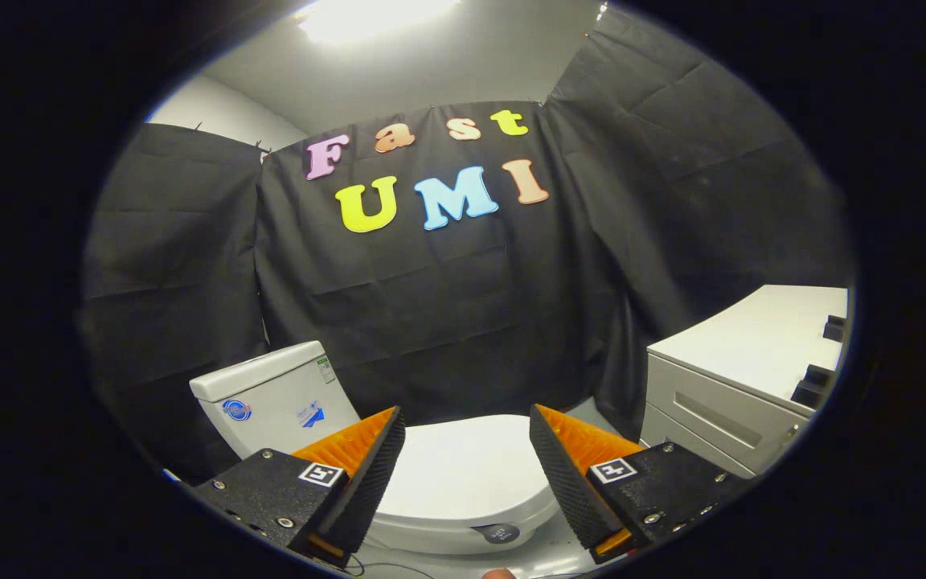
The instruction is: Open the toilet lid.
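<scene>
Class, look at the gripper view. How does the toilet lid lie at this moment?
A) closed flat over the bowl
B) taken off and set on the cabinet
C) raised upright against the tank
A: the toilet lid lies flat and closed beyond the open gripper fingers, which touch nothing.

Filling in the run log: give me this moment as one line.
phase: approach | gripper: open, jaws apart, holding nothing | toilet lid: closed, seen between the jaws | tank: beyond lid | cabinet: beside toilet
</scene>
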The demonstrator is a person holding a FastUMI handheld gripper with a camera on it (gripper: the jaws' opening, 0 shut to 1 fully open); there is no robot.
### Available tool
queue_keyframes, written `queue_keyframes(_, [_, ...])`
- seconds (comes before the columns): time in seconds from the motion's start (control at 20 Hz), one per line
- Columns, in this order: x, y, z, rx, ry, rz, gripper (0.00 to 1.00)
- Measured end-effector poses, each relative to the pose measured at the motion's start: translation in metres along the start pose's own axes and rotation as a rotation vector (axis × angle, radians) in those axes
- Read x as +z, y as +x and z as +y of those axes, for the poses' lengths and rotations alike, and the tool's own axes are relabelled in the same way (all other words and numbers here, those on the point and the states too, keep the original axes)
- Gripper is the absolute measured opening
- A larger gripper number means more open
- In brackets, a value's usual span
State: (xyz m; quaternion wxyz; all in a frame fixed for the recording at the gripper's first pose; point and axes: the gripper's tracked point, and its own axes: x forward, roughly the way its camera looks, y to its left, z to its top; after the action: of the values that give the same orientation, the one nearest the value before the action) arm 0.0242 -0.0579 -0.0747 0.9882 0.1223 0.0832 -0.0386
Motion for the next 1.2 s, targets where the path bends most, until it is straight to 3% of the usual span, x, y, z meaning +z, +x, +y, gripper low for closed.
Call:
queue_keyframes(0.25, [-0.012, 0.015, -0.021, 0.009, 0.137, 0.056, 0.96])
queue_keyframes(0.85, [-0.104, 0.032, -0.082, -0.055, 0.393, 0.302, 0.95])
queue_keyframes(1.2, [-0.173, 0.025, -0.068, 0.020, 0.566, 0.499, 0.95])
